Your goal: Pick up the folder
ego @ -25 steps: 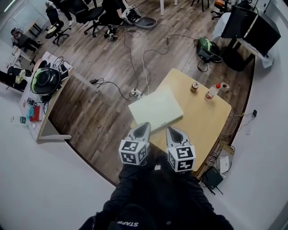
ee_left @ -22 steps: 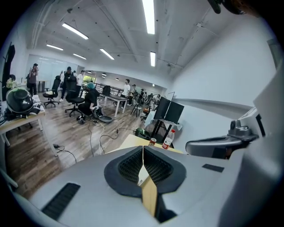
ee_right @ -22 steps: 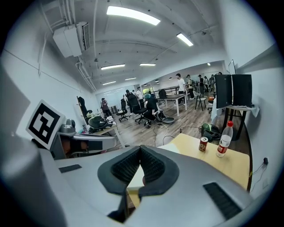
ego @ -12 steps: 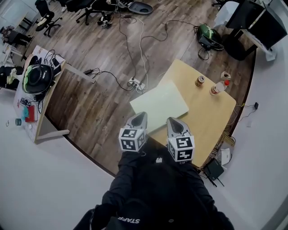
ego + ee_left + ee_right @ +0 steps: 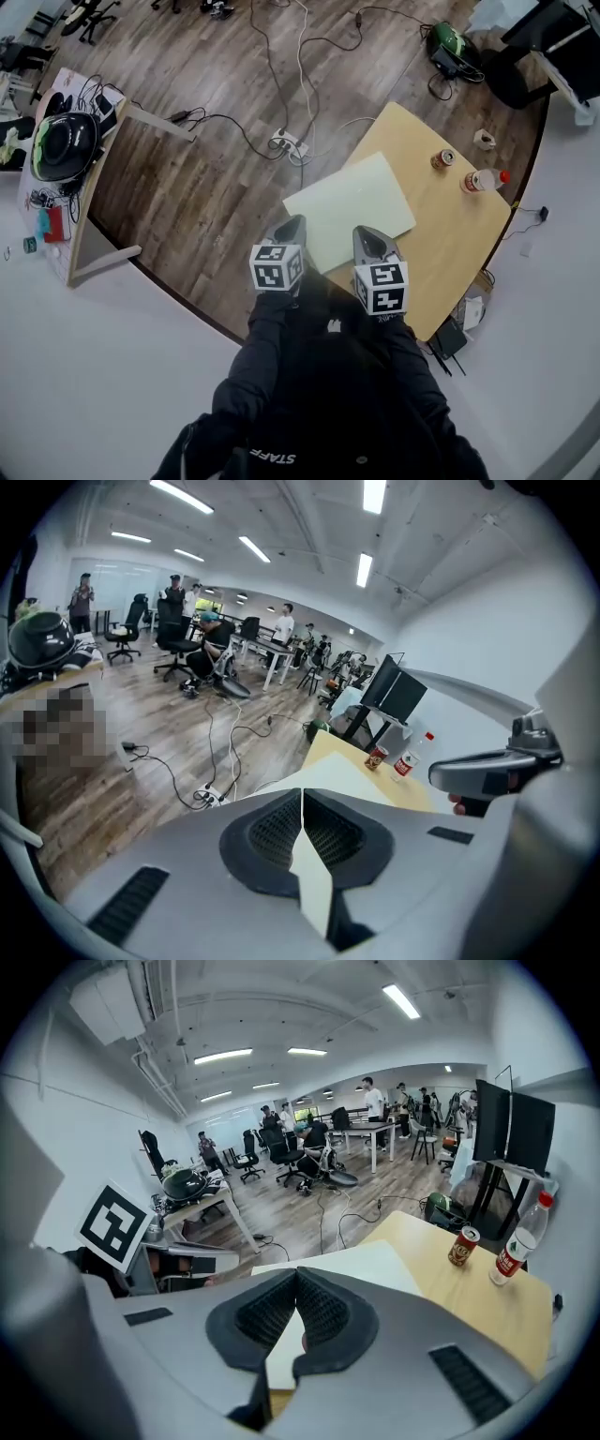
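Note:
The folder point(image 5: 352, 204) is a pale, flat rectangle lying on the light wooden table point(image 5: 455, 239), with its left part hanging over the table's edge. My left gripper point(image 5: 292, 225) is shut and hovers at the folder's near left corner. My right gripper point(image 5: 367, 236) is shut too, over the folder's near edge. Neither holds anything. In the left gripper view the shut jaws of the left gripper point(image 5: 302, 795) point at the folder point(image 5: 349, 776). In the right gripper view the right gripper point(image 5: 295, 1275) has the folder point(image 5: 380, 1262) just beyond its tips.
A red can point(image 5: 441, 159) and a plastic bottle point(image 5: 480, 180) stand at the table's far side. A power strip point(image 5: 286, 145) with cables lies on the wood floor. A side table point(image 5: 80, 234) at left carries a black helmet point(image 5: 64, 145). A white wall runs behind me.
Both grippers have come down and forward toward the folder's near edge, staying shut. The head view has tilted, so the table sits higher and further right. The folder has not moved on the table.

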Tool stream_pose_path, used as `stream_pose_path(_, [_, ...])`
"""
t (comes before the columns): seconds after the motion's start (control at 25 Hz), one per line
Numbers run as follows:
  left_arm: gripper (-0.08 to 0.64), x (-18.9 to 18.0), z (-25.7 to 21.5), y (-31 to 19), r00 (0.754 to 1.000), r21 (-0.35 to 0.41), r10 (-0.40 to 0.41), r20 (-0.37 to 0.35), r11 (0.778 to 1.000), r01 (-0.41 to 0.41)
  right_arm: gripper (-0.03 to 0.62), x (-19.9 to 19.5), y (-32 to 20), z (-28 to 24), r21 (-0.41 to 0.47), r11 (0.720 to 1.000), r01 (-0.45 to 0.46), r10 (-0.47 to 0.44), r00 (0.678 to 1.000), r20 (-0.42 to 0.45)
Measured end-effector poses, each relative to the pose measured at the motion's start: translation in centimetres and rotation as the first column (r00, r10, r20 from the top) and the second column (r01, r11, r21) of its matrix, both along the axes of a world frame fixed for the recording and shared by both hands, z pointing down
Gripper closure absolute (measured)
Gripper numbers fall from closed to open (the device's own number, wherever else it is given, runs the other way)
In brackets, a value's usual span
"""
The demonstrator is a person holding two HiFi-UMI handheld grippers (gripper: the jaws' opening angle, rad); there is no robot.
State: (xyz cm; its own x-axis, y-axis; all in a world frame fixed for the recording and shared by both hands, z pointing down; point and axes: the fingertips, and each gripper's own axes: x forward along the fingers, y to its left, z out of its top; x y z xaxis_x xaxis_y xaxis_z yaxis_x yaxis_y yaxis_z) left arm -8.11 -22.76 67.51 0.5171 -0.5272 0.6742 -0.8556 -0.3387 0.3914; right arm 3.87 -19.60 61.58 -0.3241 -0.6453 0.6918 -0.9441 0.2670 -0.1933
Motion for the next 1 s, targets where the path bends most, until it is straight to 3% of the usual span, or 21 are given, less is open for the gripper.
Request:
stream_pose_path(0.32, [0.525, -2.3, 4.9, -2.5, 1.000, -0.082, -0.008, 0.028, 0.997, 0.010, 0.571, -1.8, -2.6, 3.2, -0.057, 0.998, 0.029, -0.030, 0.999, -0.014])
stream_pose_path(0.8, [0.517, -4.8, 9.9, -4.1, 1.000, -0.170, -0.030, 0.006, 0.985, 0.031, 0.571, -3.4, -5.8, 5.9, -0.109, 0.993, 0.054, -0.056, 0.998, -0.013])
stream_pose_path(1.0, [0.394, -4.7, 11.2, -4.4, 0.999, -0.199, -0.008, -0.039, 0.980, 0.000, 0.571, -3.9, -7.0, 7.1, -0.122, 0.990, 0.071, -0.074, 0.997, -0.019])
